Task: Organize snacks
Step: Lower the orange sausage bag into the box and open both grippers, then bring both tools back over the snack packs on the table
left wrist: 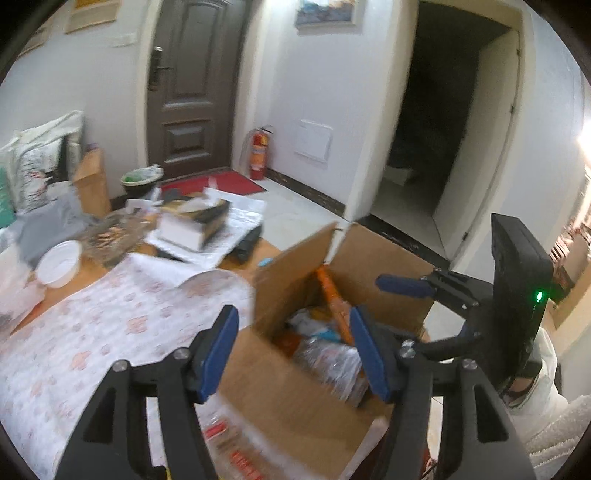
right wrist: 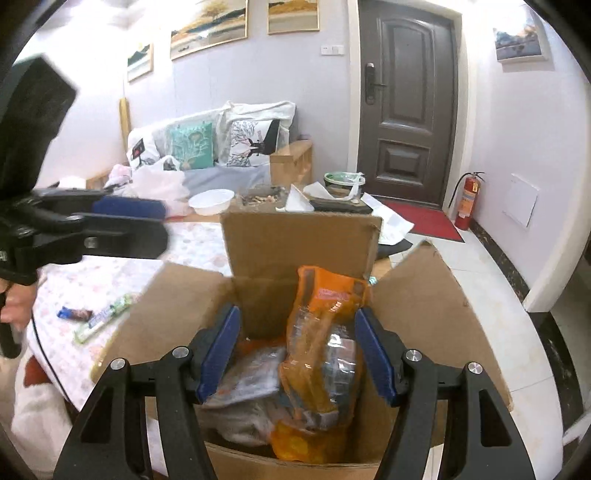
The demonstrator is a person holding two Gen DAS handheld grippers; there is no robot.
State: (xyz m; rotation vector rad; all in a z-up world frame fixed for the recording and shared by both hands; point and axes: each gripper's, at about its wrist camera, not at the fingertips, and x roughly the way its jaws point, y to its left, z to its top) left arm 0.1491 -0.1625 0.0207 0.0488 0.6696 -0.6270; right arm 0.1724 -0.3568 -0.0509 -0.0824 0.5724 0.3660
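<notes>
Both grippers, left (left wrist: pixel 293 354) and right (right wrist: pixel 297 352), are gaping empty; I'm hovering over the cardboard box (right wrist: pixel 303 243), orange snack bag (right wrist: pixel 319 354) mid-frame.

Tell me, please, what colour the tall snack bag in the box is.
Orange bag, clearest in the right wrist view.

A home's living room: cushioned sofa (right wrist: pixel 207 147), framed paintings (right wrist: pixel 208 27), front door (right wrist: pixel 406 103) with red doormat (right wrist: pixel 424 219).
</notes>
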